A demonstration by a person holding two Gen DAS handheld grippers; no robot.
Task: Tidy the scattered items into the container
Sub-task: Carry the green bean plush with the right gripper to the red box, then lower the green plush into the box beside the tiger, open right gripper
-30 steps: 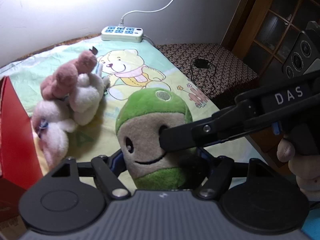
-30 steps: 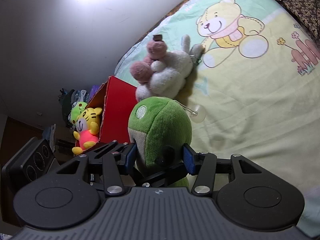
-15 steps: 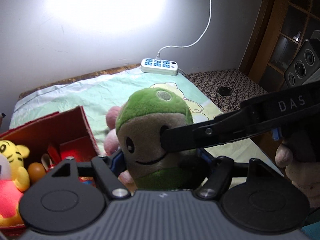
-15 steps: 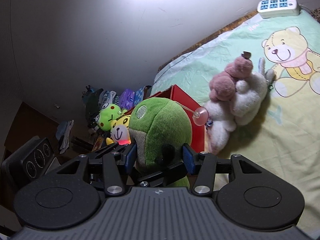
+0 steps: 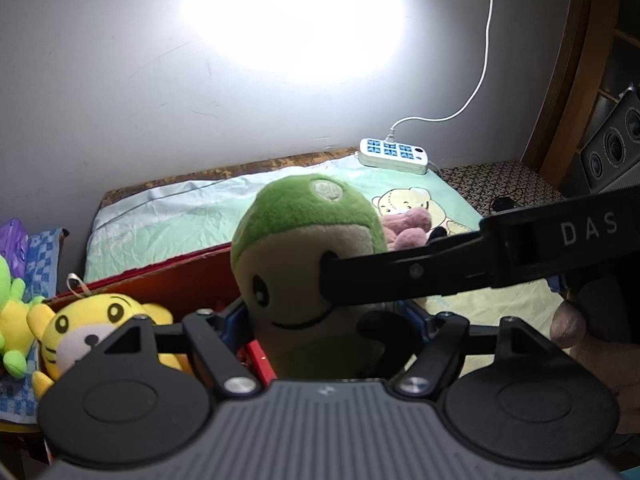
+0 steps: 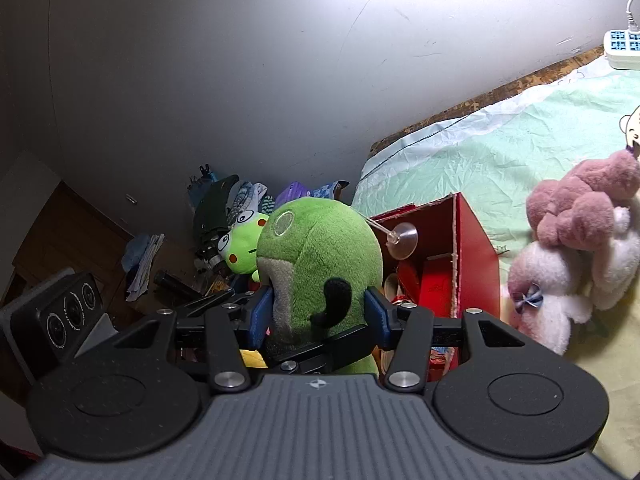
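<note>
A green plush toy (image 5: 308, 240) with a beige smiling face is held upright between both grippers. My left gripper (image 5: 320, 320) is shut on its lower body. My right gripper (image 6: 318, 312) is shut on it from the side, and its finger crosses the toy's face in the left wrist view. The toy (image 6: 320, 248) hangs above the open red cardboard box (image 6: 472, 256). A yellow tiger plush (image 5: 100, 328) lies in the box (image 5: 168, 284). A pink and white plush bundle (image 6: 580, 248) lies on the bed, right of the box.
A green frog plush (image 6: 240, 248) and piled clothes (image 6: 224, 204) sit left of the box. A white power strip (image 5: 394, 154) lies at the bed's far edge by the wall. A wooden cabinet (image 5: 600, 60) stands at the right.
Both grippers have carried the green plush left, from above the bed sheet to above the red box. The pink and white plush has stayed on the bed.
</note>
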